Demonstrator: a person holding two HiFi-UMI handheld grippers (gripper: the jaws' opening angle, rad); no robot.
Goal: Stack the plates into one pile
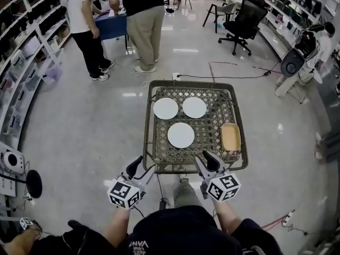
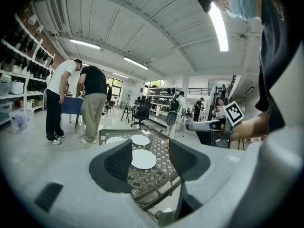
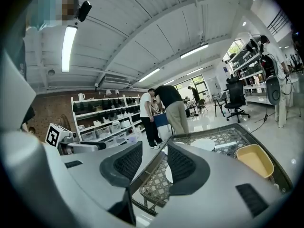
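Note:
Three white plates lie apart on a woven wicker table (image 1: 213, 122): one at back left (image 1: 166, 108), one at back right (image 1: 194, 107), one nearer the front (image 1: 181, 135). My left gripper (image 1: 141, 167) hovers open at the table's front edge, left of the near plate. My right gripper (image 1: 204, 161) hovers open at the front edge, right of that plate. In the left gripper view the near plate (image 2: 143, 159) shows between the open jaws (image 2: 149, 158), well ahead of them. The right gripper (image 3: 154, 163) holds nothing; a far plate (image 3: 203, 144) lies beyond it.
A shallow yellow dish (image 1: 230, 137) sits at the table's right side. Two people (image 1: 143, 15) stand by a blue table (image 1: 110, 25) beyond the far left corner. An office chair (image 1: 243, 23) stands at back right, shelves (image 1: 32, 41) line the left, and a cable (image 1: 223, 77) crosses the floor.

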